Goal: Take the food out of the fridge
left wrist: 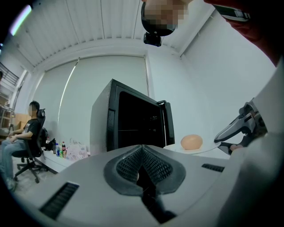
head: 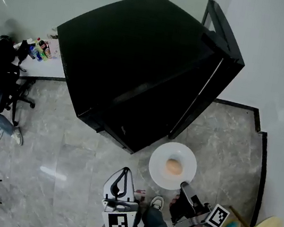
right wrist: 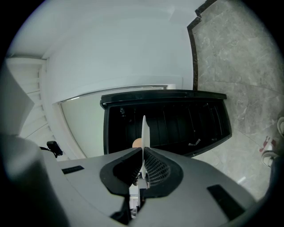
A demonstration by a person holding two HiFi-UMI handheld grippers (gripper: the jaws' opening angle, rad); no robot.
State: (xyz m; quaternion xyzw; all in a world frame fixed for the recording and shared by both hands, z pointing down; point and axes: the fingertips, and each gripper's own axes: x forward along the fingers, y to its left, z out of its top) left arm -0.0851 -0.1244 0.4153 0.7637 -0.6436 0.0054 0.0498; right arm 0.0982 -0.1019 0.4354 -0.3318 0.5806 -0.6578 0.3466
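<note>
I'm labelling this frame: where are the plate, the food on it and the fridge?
plate (head: 155, 166): head view, bare left rim.
food (head: 174, 167): head view, its middle.
fridge (head: 134, 60): head view, black body.

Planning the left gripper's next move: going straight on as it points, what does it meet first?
Probably the black fridge, its open front dead ahead of the shut, empty left gripper. The plate with the food, clamped in the right gripper, lies off to the right; depth is unclear.

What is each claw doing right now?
Left claw: closed, empty.
Right claw: closed on the rim of the round white plate, which carries a round tan piece of food.
</note>
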